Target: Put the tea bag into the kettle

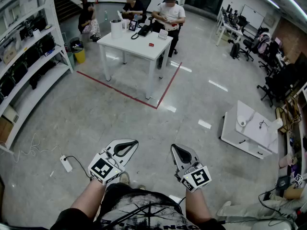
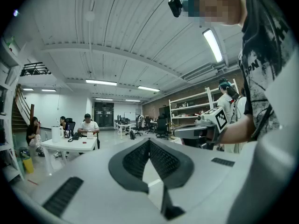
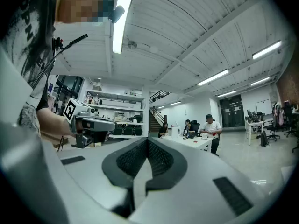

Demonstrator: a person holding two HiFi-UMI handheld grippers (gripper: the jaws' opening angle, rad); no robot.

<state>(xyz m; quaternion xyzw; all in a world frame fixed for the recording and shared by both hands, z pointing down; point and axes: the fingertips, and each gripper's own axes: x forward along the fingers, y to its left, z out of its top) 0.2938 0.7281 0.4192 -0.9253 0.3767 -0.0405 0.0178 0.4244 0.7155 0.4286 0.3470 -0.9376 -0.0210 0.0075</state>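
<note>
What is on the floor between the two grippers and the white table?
Bare floor, crossed only by a red tape line near the table; the head view shows it.

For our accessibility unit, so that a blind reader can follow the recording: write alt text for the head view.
A person holds two grippers, the left gripper and the right gripper, level, shut and empty above a grey floor. Ahead, past a red tape line, people sit at a white table; shelves stand on the left.
</note>
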